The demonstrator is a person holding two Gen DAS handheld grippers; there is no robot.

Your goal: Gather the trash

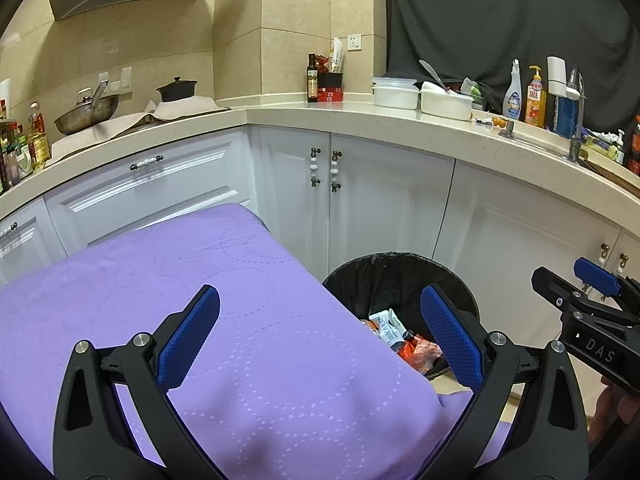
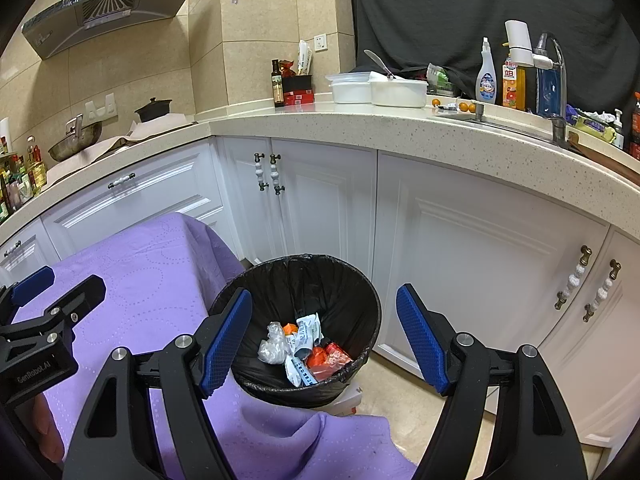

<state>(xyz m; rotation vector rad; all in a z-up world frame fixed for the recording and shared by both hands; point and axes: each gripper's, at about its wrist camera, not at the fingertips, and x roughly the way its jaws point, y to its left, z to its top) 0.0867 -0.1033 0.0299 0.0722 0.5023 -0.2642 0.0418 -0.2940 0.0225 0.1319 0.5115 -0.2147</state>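
Gaping left claw (image 1: 320,336) and right claw (image 2: 324,344) empty, round black-lined bin (image 2: 360,280), crinkled wrappers (image 2: 308,348), quilted purple cloth (image 1: 160,280).

A: Round bin (image 2: 296,332), lined with a black bag (image 2: 320,284); standing upright on the floor, just beside the corner of the purple-draped table, in front of white cabinet doors.

B: Contents?

A: Trash heaped at the bottom: crumpled clear plastic (image 2: 274,344) at left; white-and-blue wrappers (image 2: 306,334) in the middle, lying tilted; red and orange wrappers (image 2: 330,356) at right, touching the white ones.

B: From the left wrist view?

A: Partly hidden behind the table edge; only white tube-like wrappers (image 1: 386,326) and red-orange wrappers (image 1: 418,354) visible inside the bin.
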